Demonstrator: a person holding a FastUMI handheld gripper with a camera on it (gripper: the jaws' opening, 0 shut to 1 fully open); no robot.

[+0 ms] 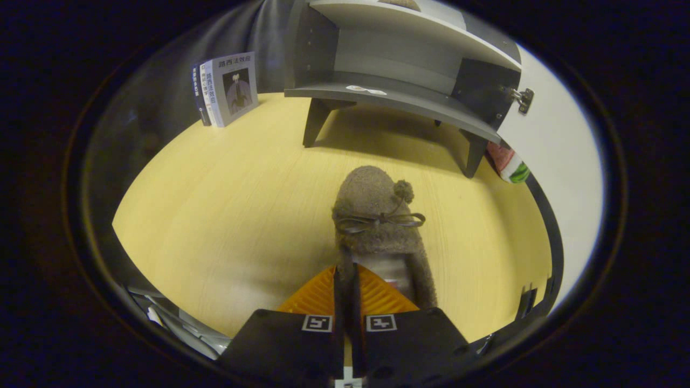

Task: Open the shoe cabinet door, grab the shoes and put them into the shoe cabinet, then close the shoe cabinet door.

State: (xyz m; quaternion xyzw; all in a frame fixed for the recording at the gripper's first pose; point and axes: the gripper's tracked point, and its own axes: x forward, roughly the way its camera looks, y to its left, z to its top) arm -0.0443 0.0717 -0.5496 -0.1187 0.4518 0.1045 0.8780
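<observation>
A brown fuzzy shoe (377, 215) with a thin bow and a pompom points away from me toward the cabinet. My gripper (346, 269) is shut on the shoe's left side wall near its opening, with the fingers almost together around the thin edge. I cannot tell whether the shoe rests on the yellow wooden table (226, 215) or hangs just above it. Beyond the shoe stands the grey shoe cabinet (388, 64) on short legs. Its white door (555, 161) is swung open to the right on a metal hinge (522, 98). The lower shelf (409, 99) is bare apart from a small white mark.
A few books (226, 89) stand upright at the back left, beside the cabinet. A pink and green object (509, 164) lies under the open door by the cabinet's right leg. Open tabletop lies between the shoe and the cabinet.
</observation>
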